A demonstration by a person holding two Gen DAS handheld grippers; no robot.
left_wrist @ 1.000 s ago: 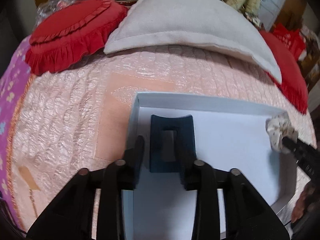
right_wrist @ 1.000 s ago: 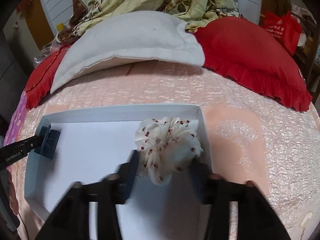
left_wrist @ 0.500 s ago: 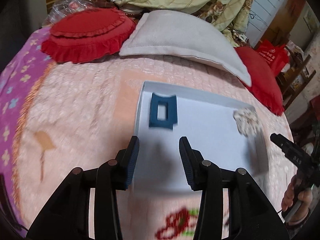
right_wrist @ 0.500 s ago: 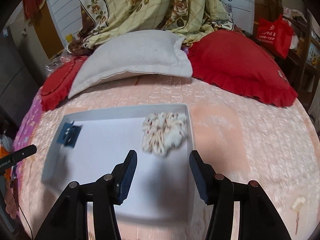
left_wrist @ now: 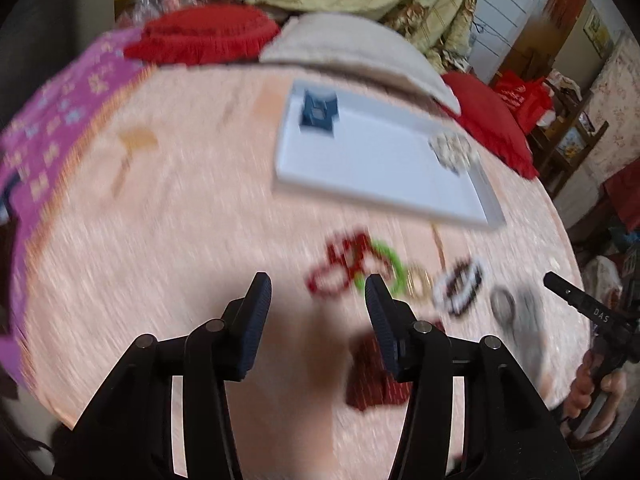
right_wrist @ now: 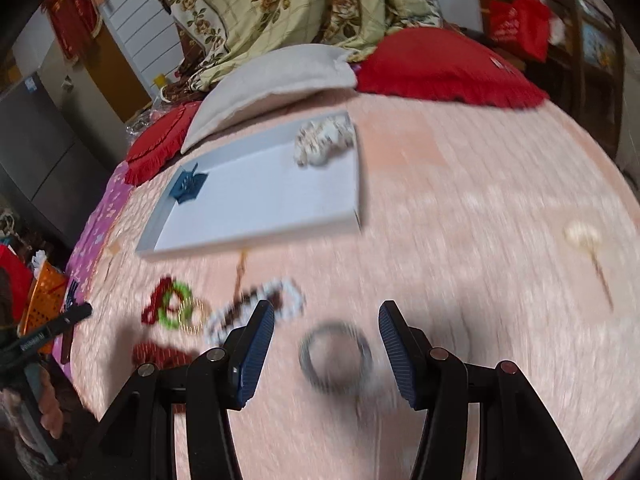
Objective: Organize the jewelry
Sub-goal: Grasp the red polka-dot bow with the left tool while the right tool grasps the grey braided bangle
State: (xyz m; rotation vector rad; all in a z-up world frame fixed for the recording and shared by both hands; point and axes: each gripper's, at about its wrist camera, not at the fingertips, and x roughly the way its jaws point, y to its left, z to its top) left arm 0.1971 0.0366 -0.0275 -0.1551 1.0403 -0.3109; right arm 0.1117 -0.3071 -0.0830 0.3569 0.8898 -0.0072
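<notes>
A white tray (left_wrist: 380, 184) (right_wrist: 260, 200) lies on the pink bedspread, holding a blue claw clip (left_wrist: 318, 114) (right_wrist: 187, 186) and a white flowered scrunchie (left_wrist: 452, 148) (right_wrist: 324, 140). Nearer lie red beads (left_wrist: 340, 268) (right_wrist: 158, 304), a green ring (left_wrist: 386, 268) (right_wrist: 176, 308), a gold ring (left_wrist: 418, 280), a black-and-white bracelet (left_wrist: 460, 286) (right_wrist: 256, 308) and a grey bangle (left_wrist: 504, 304) (right_wrist: 336, 356). My left gripper (left_wrist: 317, 284) hangs over the red beads, its jaws opening and empty. My right gripper (right_wrist: 327, 308) is open above the grey bangle, not touching it.
A dark red item (left_wrist: 376, 376) lies near the bed's front edge. A grey pillow (right_wrist: 272, 80), red cushions (right_wrist: 440, 68) and a flowered blanket (right_wrist: 288, 4) fill the far side. Purple cloth (left_wrist: 60, 120) covers the left. An orange basket (right_wrist: 44, 296) stands off the bed.
Both grippers have pulled back from the tray toward the near side, leaving the clip and the scrunchie in it. The loose bracelets have come into view. The left jaws stand wider.
</notes>
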